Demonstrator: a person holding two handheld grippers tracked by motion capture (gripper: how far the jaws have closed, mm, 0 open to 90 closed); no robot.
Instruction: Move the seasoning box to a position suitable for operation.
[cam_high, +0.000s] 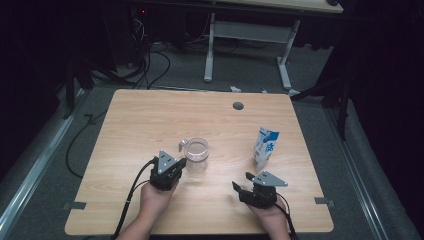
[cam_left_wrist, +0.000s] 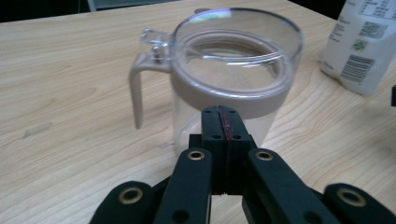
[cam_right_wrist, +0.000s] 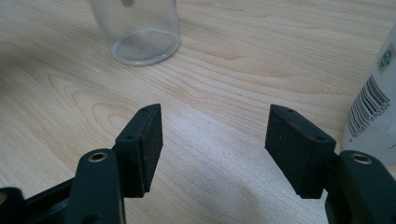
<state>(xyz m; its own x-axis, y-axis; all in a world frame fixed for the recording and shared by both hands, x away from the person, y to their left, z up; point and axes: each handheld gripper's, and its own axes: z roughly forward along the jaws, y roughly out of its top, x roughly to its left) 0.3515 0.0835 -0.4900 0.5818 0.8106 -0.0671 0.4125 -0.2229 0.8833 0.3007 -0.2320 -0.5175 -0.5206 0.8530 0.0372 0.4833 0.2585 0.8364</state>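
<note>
A clear plastic jug (cam_high: 196, 154) with a beige rim band and a handle (cam_left_wrist: 137, 88) stands upright near the table's middle. My left gripper (cam_high: 181, 162) is shut with nothing between its jaws, its tip just short of the jug's (cam_left_wrist: 233, 79) near wall. A white and blue milk carton (cam_high: 264, 148) stands upright to the right of the jug. My right gripper (cam_high: 242, 181) stands open low over bare wood, in front of the carton (cam_right_wrist: 376, 109), with nothing between its pads (cam_right_wrist: 152, 140). The jug's base (cam_right_wrist: 140, 32) shows ahead and to its left.
The wooden table (cam_high: 150, 120) has a round cable hole (cam_high: 238, 106) near its far edge. Beyond it stand a white desk frame (cam_high: 247, 45) and cables (cam_high: 150, 60) on the grey floor. Tape marks (cam_high: 75, 205) sit at the table's near corners.
</note>
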